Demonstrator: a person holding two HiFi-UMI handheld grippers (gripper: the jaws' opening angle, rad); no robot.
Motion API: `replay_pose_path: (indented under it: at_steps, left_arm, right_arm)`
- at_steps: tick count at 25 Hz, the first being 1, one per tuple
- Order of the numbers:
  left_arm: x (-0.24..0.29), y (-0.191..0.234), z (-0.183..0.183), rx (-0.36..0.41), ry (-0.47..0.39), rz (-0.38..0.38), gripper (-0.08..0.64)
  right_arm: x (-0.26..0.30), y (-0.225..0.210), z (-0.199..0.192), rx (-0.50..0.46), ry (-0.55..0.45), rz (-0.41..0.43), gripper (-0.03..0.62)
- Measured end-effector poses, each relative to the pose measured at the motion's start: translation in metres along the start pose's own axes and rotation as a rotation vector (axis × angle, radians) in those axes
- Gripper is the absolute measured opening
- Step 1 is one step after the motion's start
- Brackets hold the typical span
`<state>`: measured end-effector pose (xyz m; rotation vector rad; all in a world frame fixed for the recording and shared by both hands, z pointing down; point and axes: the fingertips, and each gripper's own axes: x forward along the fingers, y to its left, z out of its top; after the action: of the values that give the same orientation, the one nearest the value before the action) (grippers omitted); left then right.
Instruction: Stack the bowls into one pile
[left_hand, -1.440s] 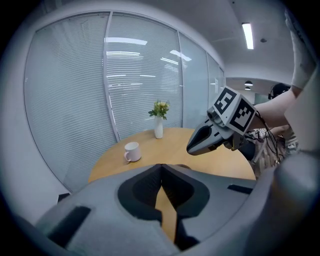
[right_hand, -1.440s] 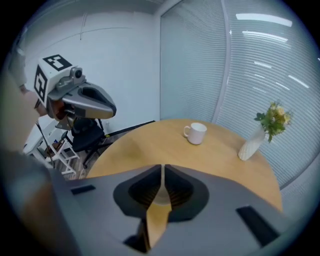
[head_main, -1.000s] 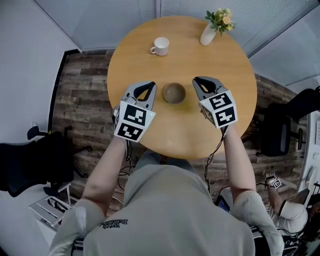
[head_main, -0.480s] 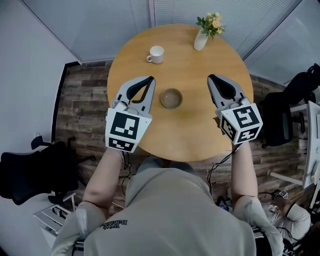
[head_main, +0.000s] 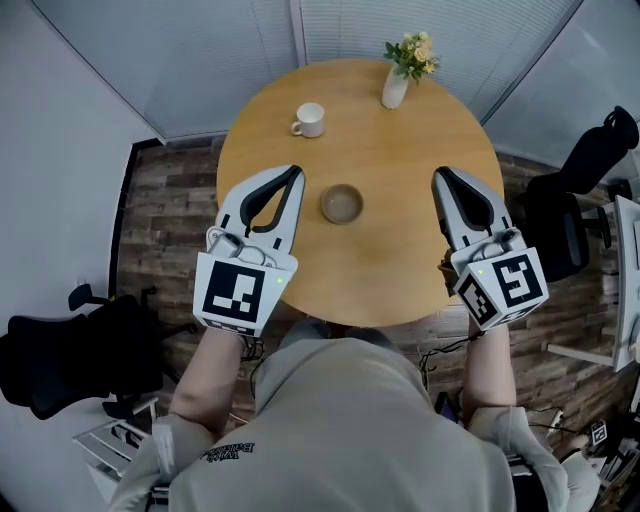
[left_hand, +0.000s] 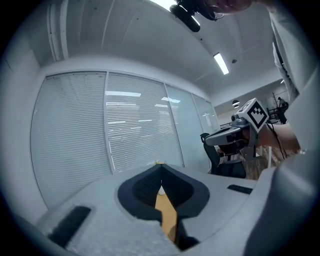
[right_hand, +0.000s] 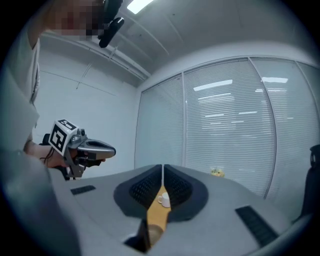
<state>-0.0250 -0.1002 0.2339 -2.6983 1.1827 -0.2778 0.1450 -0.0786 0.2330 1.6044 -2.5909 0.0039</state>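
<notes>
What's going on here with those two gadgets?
A person holds a gripper in each hand above a round table. The left gripper and right gripper are both shut and empty, flanking a brown bowl without touching it. Only that one bowl or pile shows, so stacking looks done. A mug and a flower vase stand farther back.

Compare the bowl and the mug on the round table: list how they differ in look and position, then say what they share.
Colour: the bowl is brown, the mug white. Shape: the mug has a side handle, the bowl none. Position: the bowl sits near the middle of the table, the mug farther from the person. Both stand upright on it, mouths up.
</notes>
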Motion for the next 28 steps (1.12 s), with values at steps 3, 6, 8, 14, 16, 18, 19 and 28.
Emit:
replay_pose_path:
  at_steps: [3, 6, 8, 14, 16, 18, 19, 28]
  left_arm:
    - [-0.005, -0.009, 0.001, -0.027, -0.019, -0.022, 0.02]
    - [-0.012, -0.018, 0.001, -0.038, -0.038, -0.052, 0.02]
    - [-0.017, -0.023, 0.0, -0.039, -0.038, -0.057, 0.02]
    - [-0.02, -0.03, -0.006, -0.048, -0.023, -0.064, 0.02]
    - [-0.024, -0.035, -0.009, -0.08, -0.022, -0.075, 0.02]
    - [-0.027, -0.039, -0.014, -0.1, -0.014, -0.082, 0.02]
    - [-0.027, -0.041, -0.016, -0.101, -0.007, -0.082, 0.02]
    - [-0.023, -0.046, -0.023, -0.099, 0.022, -0.076, 0.02]
  right_arm:
    - [-0.009, 0.013, 0.008, -0.007, -0.026, 0.029, 0.034]
    - [-0.016, 0.027, 0.018, -0.046, -0.048, 0.04, 0.034]
    - [-0.021, 0.032, 0.02, -0.056, -0.052, 0.044, 0.034]
    - [-0.029, 0.034, 0.008, 0.012, -0.034, 0.053, 0.034]
    - [-0.031, 0.038, 0.002, 0.017, -0.023, 0.057, 0.034]
    - [-0.033, 0.042, -0.004, 0.015, -0.012, 0.067, 0.034]
    - [-0.034, 0.044, -0.007, 0.012, -0.004, 0.075, 0.034]
    - [-0.032, 0.052, -0.013, 0.011, 0.013, 0.11, 0.034]
